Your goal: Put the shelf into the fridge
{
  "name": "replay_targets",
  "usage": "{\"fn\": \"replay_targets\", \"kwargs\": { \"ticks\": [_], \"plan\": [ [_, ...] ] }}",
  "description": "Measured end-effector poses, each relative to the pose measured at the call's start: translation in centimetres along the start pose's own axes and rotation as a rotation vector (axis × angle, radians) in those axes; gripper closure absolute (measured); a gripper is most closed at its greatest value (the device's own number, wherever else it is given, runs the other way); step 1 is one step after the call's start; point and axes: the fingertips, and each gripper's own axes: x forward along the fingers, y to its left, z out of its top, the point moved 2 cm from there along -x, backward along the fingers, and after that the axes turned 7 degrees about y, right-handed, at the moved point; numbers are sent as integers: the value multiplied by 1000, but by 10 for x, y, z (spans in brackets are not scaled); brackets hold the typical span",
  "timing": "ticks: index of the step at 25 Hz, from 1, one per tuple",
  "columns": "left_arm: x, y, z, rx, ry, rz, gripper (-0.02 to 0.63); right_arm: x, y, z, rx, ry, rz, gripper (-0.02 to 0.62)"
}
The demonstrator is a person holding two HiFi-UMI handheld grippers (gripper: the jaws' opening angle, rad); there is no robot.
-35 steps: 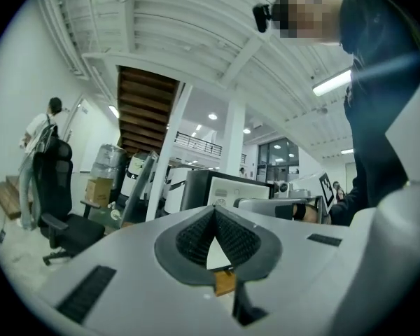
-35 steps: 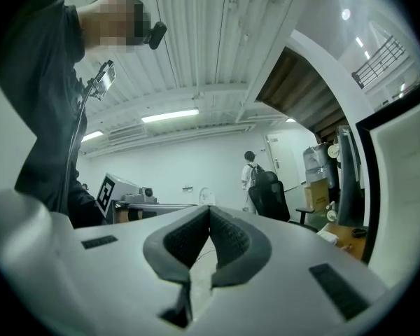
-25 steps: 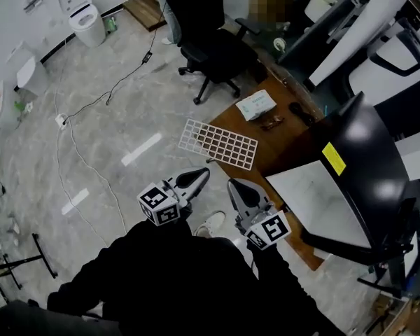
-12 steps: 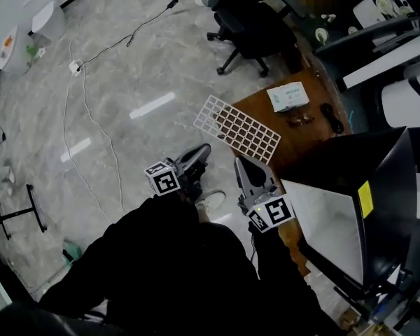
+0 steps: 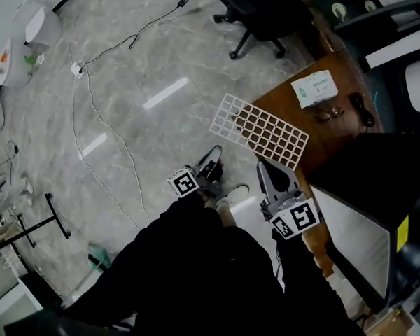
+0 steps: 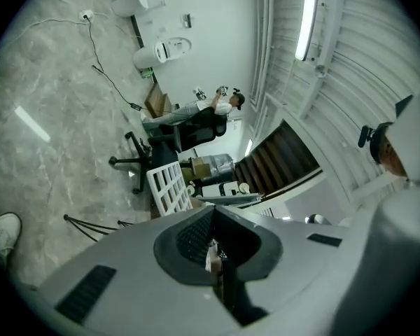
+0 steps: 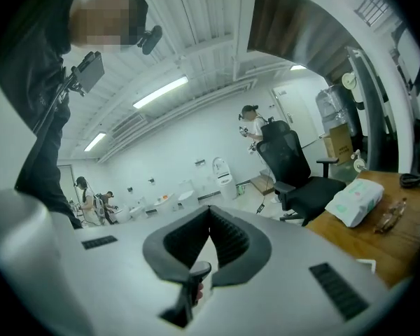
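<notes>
White rectangular lattice shelf (image 5: 259, 131) lies flat over brown wooden table (image 5: 336, 121) corner, partly overhanging. Grey L gripper (image 5: 215, 152) & R gripper (image 5: 266, 170): jaws closed, empty, short of shelf.

grey marble floor (image 5: 147, 47) | black office chair (image 5: 266, 12) | brown wooden table (image 5: 339, 128) | ceiling strip light (image 7: 161, 91)

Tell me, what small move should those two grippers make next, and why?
Probably open the left gripper and right gripper, both shut and empty, and reach to the white shelf, lying untouched on the wooden table just ahead of them.
</notes>
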Motion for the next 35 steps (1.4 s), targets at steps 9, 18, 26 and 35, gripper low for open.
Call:
{"fn": "replay_targets", "kwargs": {
  "ticks": [9, 18, 26, 35],
  "plan": [
    [21, 65, 8, -141, -48, 15, 394, 9, -35, -22, 86, 28, -77, 589],
    [68, 80, 38, -171, -96, -24, 380, 5, -61, -38, 153, 39, -149, 589],
    [93, 92, 38, -214, -137, -9, 399, -4, -77, -42, 186, 32, -202, 589],
    [89, 82, 36, -249, -161, -39, 574, -12, -78, -45, 199, 33, -211, 589]
  ]
}}
